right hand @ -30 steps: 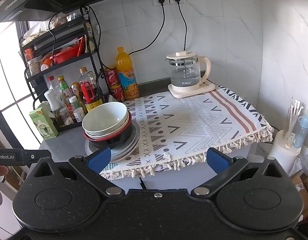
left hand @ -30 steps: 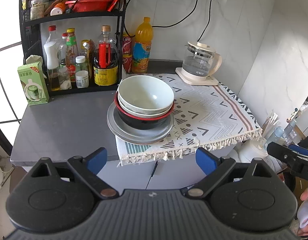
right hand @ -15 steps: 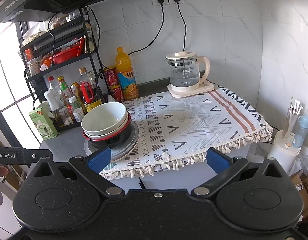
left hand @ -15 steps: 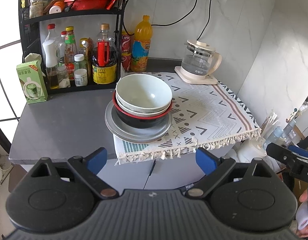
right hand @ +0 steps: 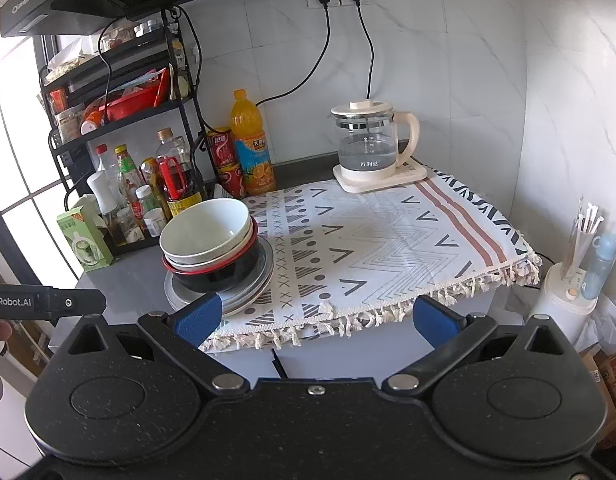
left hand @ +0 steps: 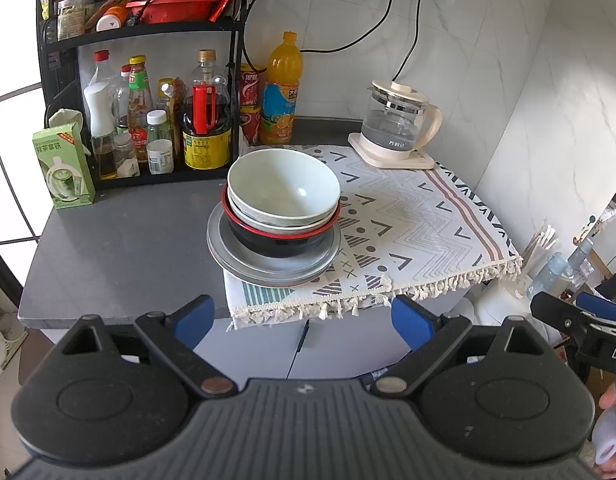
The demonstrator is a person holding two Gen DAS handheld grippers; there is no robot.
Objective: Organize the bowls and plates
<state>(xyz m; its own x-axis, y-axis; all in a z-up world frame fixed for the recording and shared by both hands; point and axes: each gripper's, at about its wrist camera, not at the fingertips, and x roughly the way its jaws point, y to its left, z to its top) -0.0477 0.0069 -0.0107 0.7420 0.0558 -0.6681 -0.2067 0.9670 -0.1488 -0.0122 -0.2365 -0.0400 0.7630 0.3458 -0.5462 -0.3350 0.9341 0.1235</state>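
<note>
A stack of dishes stands at the left edge of the patterned cloth (left hand: pixel 407 216). A pale green bowl (left hand: pixel 284 188) sits on top, nested in a grey-white bowl, which sits in a black bowl with a red rim (left hand: pixel 276 240). Grey plates (left hand: pixel 244 268) lie under them. The stack also shows in the right wrist view (right hand: pixel 212 240). My left gripper (left hand: pixel 304 316) is open and empty, held off the counter's front edge, below the stack. My right gripper (right hand: pixel 315 316) is open and empty, in front of the cloth's fringe.
A black rack (left hand: pixel 148 92) of sauce bottles stands at the back left, with a green carton (left hand: pixel 64 168) beside it. An orange soda bottle (left hand: pixel 282 88) and red cans stand behind the stack. A glass kettle (left hand: pixel 395 124) sits at the cloth's back right. A straw holder (right hand: pixel 571 276) stands beyond the counter's right end.
Both grippers have drifted only slightly; the stack sits a touch lower-left in the left wrist view. Nothing was grasped or moved.
</note>
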